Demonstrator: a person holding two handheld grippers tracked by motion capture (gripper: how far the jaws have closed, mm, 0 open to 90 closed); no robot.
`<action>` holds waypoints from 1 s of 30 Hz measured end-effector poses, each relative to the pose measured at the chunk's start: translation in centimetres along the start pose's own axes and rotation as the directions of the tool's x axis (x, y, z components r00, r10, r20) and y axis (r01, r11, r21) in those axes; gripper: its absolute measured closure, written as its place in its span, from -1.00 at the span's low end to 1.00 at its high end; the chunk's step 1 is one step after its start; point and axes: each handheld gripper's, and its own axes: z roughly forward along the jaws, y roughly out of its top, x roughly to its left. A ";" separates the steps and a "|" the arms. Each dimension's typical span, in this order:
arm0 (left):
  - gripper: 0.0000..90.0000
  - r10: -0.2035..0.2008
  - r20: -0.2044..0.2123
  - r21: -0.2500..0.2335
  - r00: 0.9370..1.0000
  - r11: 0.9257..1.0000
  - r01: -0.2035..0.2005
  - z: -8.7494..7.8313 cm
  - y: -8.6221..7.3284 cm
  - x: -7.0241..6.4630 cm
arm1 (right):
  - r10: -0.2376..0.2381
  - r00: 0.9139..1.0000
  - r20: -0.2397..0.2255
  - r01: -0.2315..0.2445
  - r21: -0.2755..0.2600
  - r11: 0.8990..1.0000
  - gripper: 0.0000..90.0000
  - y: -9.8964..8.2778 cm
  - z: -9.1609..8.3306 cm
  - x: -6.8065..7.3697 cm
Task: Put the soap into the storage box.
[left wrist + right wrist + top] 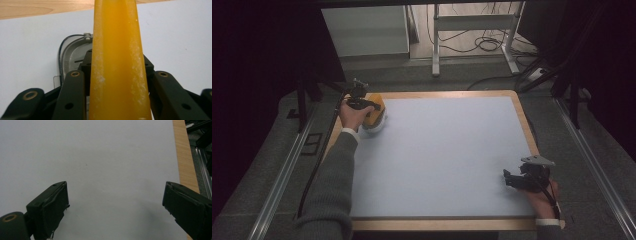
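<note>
The left gripper (362, 104) sits at the far left corner of the white mat (447, 160), its jaws clamped on an orange lid (117, 65) that stands on edge between them. Just below the lid, in the left gripper view, lies a clear container (72, 56) with a grey inner rim and a small metal clasp at its far edge; in the high view it shows as a pale shape under the orange piece, near the mat's far left corner. The step in hand looks like bringing the lid down onto that container.

To do it well, keep the grip firm (the lid is smooth and somewhat powdery on its faces, so it could slip) and tilt the hand so the lid turns from on-edge to flat before it meets the rim. Line its outline up with the container's rounded outline, clasp side matched if there is one; whether the two already touch cannot be told. Lower slowly and let go only when the lid rests evenly all round.

The right gripper (519, 179) rests near the mat's near right corner, jaws wide apart with bare mat between them. It could come across to steady the container, which is light and may slide on the mat.
</note>
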 end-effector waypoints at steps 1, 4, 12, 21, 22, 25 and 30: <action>0.36 0.003 -0.002 0.005 1.000 1.000 -0.003 0.0 0.0 0.1 | 0.000 1.000 0.001 0.000 -0.001 1.000 -0.85 0.0 0.0 0.0; 0.36 -0.007 -0.008 0.009 1.000 1.000 0.007 0.3 -0.1 0.3 | -0.001 1.000 0.002 0.001 -0.001 1.000 -0.85 -0.1 0.0 -0.1; 0.34 -0.035 -0.013 0.011 0.999 0.999 0.035 1.1 -0.7 1.1 | -0.002 1.000 0.001 0.002 0.003 1.000 -0.85 -0.1 0.0 0.0; -0.20 0.000 -0.068 0.003 0.998 1.000 0.000 0.0 -0.9 0.8 | -0.010 1.000 0.001 0.010 0.005 1.000 -0.85 -0.1 0.1 0.1; -0.24 0.006 -0.075 0.003 0.997 1.000 -0.006 -0.1 -0.9 0.8 | -0.010 1.000 0.002 0.010 0.007 1.000 -0.85 -0.1 0.1 0.1; -0.37 0.027 -0.091 0.005 0.995 1.000 -0.027 -0.7 -0.9 0.8 | -0.008 1.000 0.002 0.008 0.006 1.000 -0.85 -0.1 0.1 0.0; -0.51 0.026 -0.090 -0.038 0.996 0.999 -0.029 -2.3 -1.0 1.1 | -0.008 1.000 0.001 0.008 0.007 1.000 -0.85 -0.1 0.2 0.1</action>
